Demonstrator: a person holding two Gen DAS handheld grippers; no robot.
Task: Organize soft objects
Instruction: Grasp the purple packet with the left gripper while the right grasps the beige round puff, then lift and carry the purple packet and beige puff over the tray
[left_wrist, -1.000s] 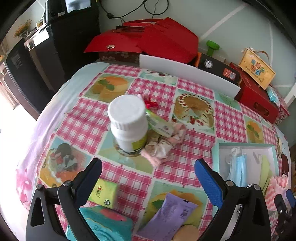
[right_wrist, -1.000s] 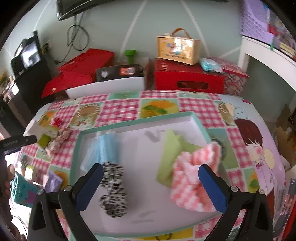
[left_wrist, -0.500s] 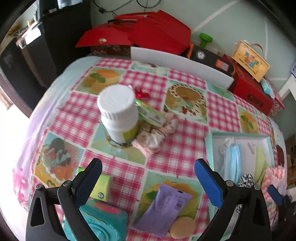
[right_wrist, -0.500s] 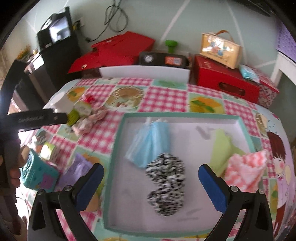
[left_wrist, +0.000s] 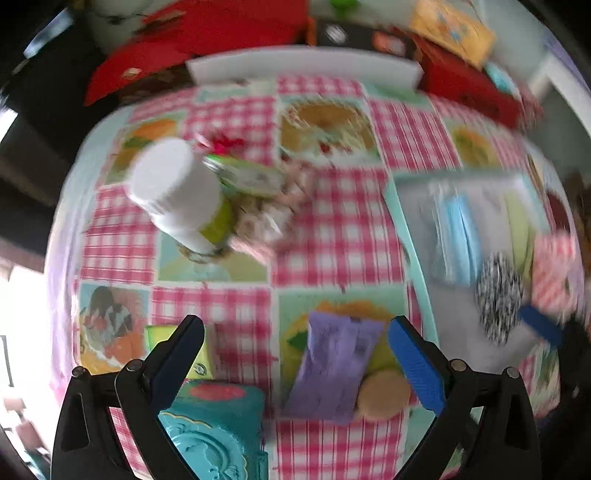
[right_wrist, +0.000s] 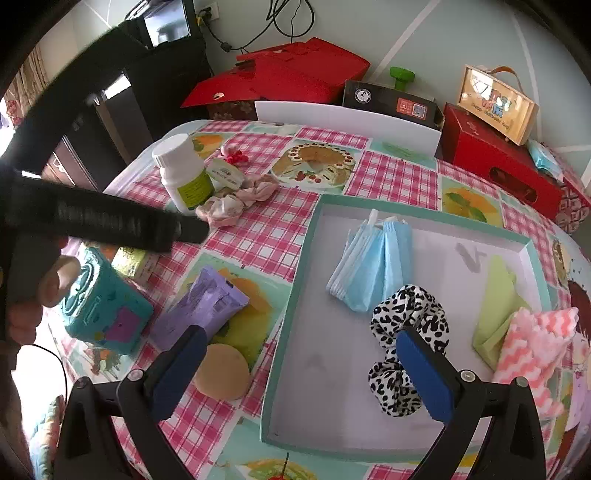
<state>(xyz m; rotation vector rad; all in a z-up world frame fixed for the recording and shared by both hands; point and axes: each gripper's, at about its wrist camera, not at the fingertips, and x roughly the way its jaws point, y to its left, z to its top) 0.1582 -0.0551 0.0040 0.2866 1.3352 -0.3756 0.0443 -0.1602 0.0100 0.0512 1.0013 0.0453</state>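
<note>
— Right claw (right_wrist: 295, 365)?
— Spread wide, holding nothing; the leopard scrunchie (right_wrist: 408, 325) lies in the tray (right_wrist: 291, 295) at its right finger.
— Left claw (left_wrist: 295, 354)?
— Also wide, empty. Pink scrunchie (left_wrist: 273, 218), blurred, probably touches the bottle (left_wrist: 181, 192), well beyond.

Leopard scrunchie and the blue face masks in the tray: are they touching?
Touching. In the right wrist view the leopard scrunchie has its upper edge against the lower corner of the blue face masks, with no tray floor showing between them.

place: home, probably living room | cues: checked tablecloth (right_wrist: 388, 177); gift boxes (right_wrist: 495, 162); TV stand (right_wrist: 162, 74)
</note>
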